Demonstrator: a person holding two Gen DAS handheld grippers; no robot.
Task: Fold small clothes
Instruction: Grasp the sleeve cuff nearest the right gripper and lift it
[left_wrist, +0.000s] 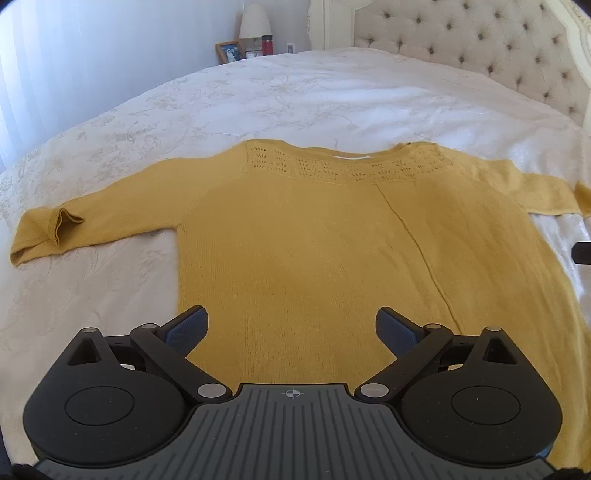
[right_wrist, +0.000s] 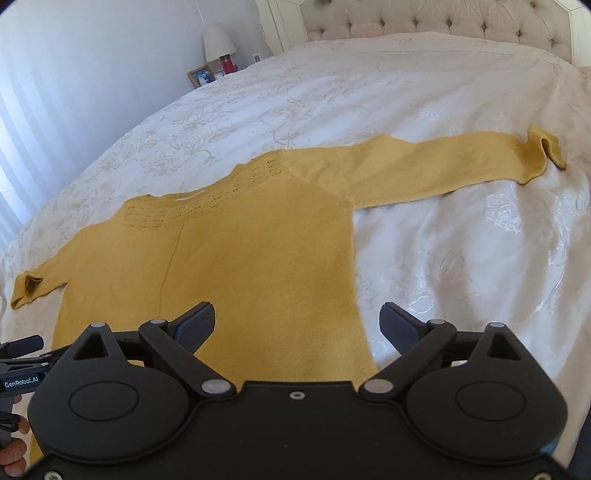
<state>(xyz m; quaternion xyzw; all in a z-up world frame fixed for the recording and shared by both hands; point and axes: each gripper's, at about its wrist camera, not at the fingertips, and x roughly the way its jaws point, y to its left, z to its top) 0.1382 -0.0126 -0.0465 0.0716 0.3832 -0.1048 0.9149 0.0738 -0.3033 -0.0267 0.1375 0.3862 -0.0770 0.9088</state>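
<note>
Left wrist view shows the yellow sweater spread flat on the bed, both sleeves out, with the left claw spread apart above its hem. The right claw, also apart and empty, hovers over the sweater's right edge.

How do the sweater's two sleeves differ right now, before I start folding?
The left sleeve slants down and away from the body, while the right sleeve stretches out nearly straight. The left sleeve's cuff is turned back flat onto the sleeve; the right sleeve's cuff curls up in a raised loop. Both lie spread on the white bedspread, untouched by either tool.
</note>
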